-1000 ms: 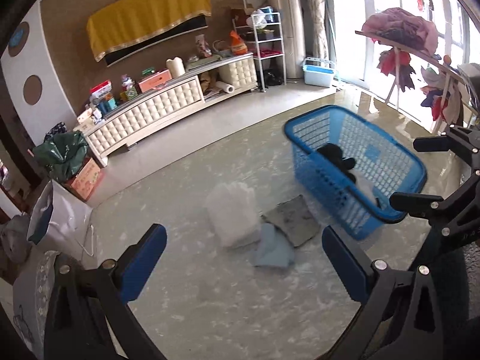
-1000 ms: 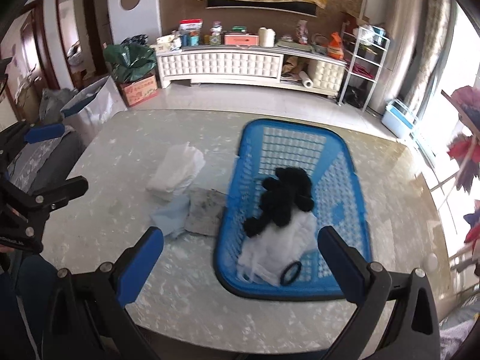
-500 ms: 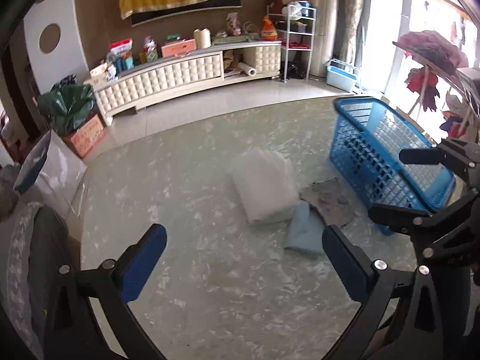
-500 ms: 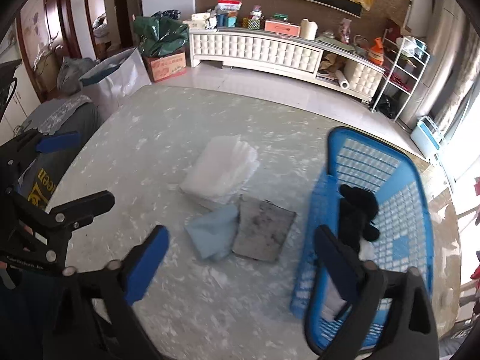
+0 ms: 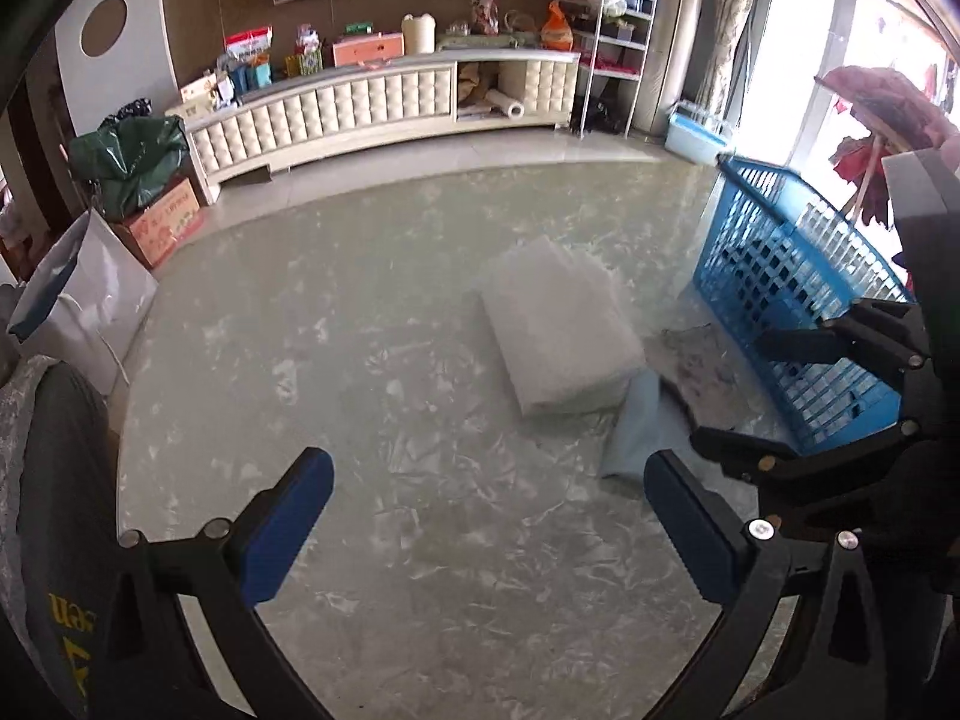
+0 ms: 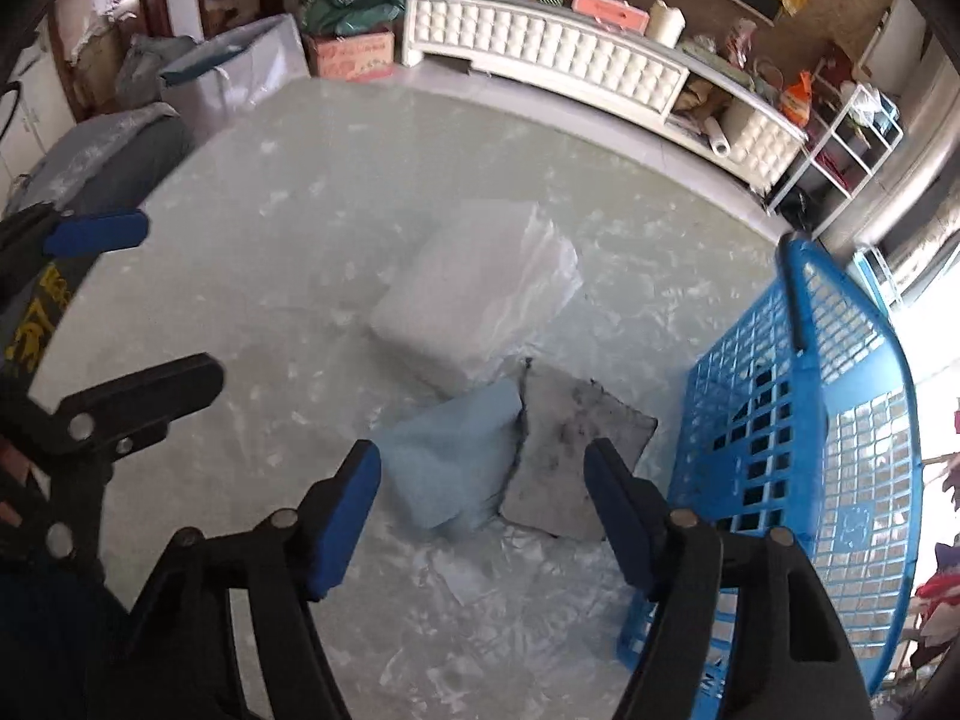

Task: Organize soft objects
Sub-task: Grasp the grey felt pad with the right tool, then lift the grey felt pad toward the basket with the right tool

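Observation:
A white soft pack (image 5: 558, 330) (image 6: 480, 294) lies on the marble table. A light blue cloth (image 5: 642, 432) (image 6: 450, 468) and a grey stained cloth (image 5: 702, 372) (image 6: 576, 444) lie beside it, next to the blue basket (image 5: 798, 276) (image 6: 840, 432). My right gripper (image 6: 483, 510) is open, low over the two cloths, and its body shows in the left wrist view (image 5: 840, 408). My left gripper (image 5: 489, 528) is open and empty over bare table, left of the cloths; it also shows in the right wrist view (image 6: 90, 300).
A dark item shows through the basket's mesh (image 6: 762, 384). A padded chair back (image 5: 54, 480) stands at the table's left edge. A white cabinet (image 5: 372, 108), a green bag (image 5: 126, 162) and a white paper bag (image 5: 84, 300) stand beyond the table.
Both grippers have swung left, away from the basket, and come lower. The right gripper has closed in on the two cloths. Nothing has been picked up.

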Demonstrator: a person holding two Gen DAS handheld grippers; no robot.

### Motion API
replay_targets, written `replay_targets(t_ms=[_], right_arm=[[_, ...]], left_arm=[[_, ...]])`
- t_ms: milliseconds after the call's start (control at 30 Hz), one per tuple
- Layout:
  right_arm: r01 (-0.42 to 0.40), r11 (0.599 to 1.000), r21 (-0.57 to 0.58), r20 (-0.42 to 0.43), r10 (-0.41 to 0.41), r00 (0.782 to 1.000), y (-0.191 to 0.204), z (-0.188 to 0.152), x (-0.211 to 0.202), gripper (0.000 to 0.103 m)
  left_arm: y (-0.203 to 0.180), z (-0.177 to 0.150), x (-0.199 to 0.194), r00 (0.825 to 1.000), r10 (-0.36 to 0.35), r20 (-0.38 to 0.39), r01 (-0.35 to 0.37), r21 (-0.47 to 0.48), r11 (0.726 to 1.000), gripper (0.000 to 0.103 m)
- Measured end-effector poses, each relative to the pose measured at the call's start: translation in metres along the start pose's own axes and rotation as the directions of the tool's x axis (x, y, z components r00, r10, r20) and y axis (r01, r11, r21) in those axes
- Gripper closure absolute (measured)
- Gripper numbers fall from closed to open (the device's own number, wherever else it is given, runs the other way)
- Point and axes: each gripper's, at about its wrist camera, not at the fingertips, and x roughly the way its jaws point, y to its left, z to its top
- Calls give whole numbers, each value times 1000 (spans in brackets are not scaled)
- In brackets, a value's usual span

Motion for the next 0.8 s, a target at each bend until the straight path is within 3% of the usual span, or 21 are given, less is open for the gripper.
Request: replay_targets(t_ms=[167,433,567,633,800], right_arm=[[32,998,58,-40,-29,999,-10,-2,20,34],[64,989,135,-86,-53,995,-24,-3,44,44],[87,983,159,-103,-71,992,-29,-2,55,49],[95,984,149,-115,-78,990,-28,-1,62,53],[91,980,176,-143,-66,987,-30,1,72,80]], left_arm=[[-5,7,19,999,16,-39,-14,32,999,0],[-4,3,45,997,0,-79,2,31,1000,0],[-4,-3,54,993,32,-112,-25,63,998,0],[-4,-3,56,993,32,-116,-25,68,997,0],[-4,-4,55,993,18,-119,-11,66,998,0]])
